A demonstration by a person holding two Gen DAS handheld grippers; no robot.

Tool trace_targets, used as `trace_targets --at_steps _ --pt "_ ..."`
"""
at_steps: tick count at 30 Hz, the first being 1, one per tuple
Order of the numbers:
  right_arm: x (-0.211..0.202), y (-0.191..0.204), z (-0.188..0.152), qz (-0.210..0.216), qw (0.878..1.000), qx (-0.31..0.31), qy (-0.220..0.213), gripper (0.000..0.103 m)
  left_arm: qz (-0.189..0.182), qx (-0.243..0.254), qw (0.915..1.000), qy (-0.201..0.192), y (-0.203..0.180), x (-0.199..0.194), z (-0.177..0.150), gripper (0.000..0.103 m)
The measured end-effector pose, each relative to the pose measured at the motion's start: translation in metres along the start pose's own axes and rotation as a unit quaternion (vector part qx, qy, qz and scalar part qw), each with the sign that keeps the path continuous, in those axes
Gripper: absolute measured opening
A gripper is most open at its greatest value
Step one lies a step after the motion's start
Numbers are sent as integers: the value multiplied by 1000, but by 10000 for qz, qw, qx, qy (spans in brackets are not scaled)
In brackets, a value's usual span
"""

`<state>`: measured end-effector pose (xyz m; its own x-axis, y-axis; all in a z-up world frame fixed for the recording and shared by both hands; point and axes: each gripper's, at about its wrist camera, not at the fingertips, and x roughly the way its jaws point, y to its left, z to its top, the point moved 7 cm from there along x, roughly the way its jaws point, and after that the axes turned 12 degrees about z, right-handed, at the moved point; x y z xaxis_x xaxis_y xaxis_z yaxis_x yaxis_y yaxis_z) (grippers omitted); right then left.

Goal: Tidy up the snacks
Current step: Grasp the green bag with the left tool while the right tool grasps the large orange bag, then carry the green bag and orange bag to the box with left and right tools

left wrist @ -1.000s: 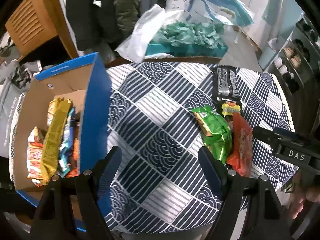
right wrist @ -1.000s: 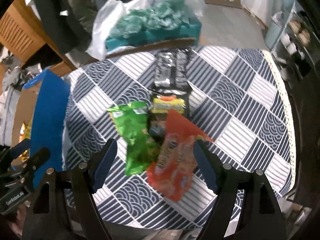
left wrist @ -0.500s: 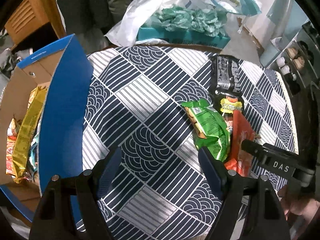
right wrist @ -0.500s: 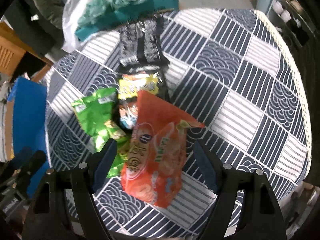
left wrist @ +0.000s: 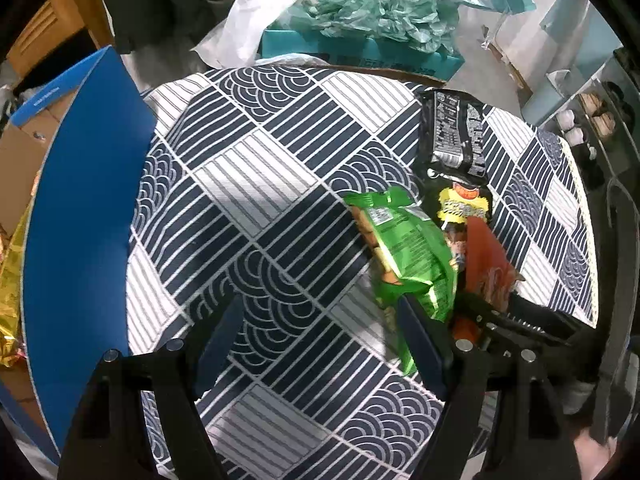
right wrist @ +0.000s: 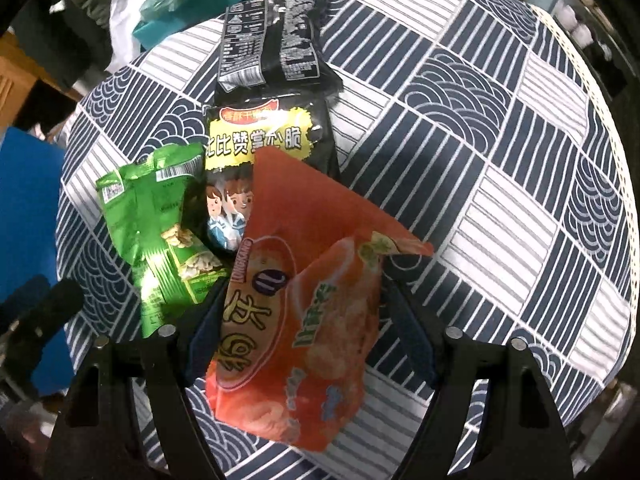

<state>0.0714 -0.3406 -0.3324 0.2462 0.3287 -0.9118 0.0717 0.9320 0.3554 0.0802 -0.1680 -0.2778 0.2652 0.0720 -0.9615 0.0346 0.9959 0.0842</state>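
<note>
**Right hand-held gripper drops over the orange packet**

Both grippers have come lower since the earlier frames; the right hand-held gripper [right wrist: 304, 328] has just been narrowing its jaws, half open, astride the orange packet [right wrist: 296, 320] without a clear pinch; the packet's long axis runs 6 to 12 o'clock on the surface [right wrist: 500, 160]; the right hand is nearer. The left hand-held gripper [left wrist: 316, 336] gapes wide and empty; only its view shows the blue box [left wrist: 80, 220] at 9 o'clock.

The left gripper [left wrist: 320, 344] points down at the patterned tablecloth [left wrist: 256, 216] with its jaws apart and only cloth between them. Its right finger overlaps the lower end of the green snack bag [left wrist: 408, 252]. An orange bag [left wrist: 486, 264] and a black bag [left wrist: 454, 136] lie beside it; a blue-sided cardboard box [left wrist: 80, 216] stands at left.
</note>
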Motion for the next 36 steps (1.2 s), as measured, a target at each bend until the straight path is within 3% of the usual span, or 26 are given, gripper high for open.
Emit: trace_targets --at_steps 7,17,30,33,34,36 --pt "-5 6 4 26 9996 -285 45 48 -194 -121 9996 162 -16 4 3 80" --pt "-22 -1 15 60 9991 -412 -84 32 -550 -538 9968 210 -32 12 12 80" --pt "-27 -14 13 191 9996 -185 -74 32 -387 -69 9985 387 -67 35 13 80" --pt "-23 -14 13 217 9997 -135 -19 36 -582 -165 9967 538 -63 46 11 80" --pt "-22 -14 13 211 9997 -125 -12 37 -684 -192 9957 597 -61 50 11 79" --pt "-20 -16 14 249 9997 -46 -10 42 -834 -240 9939 685 -57 54 10 66"
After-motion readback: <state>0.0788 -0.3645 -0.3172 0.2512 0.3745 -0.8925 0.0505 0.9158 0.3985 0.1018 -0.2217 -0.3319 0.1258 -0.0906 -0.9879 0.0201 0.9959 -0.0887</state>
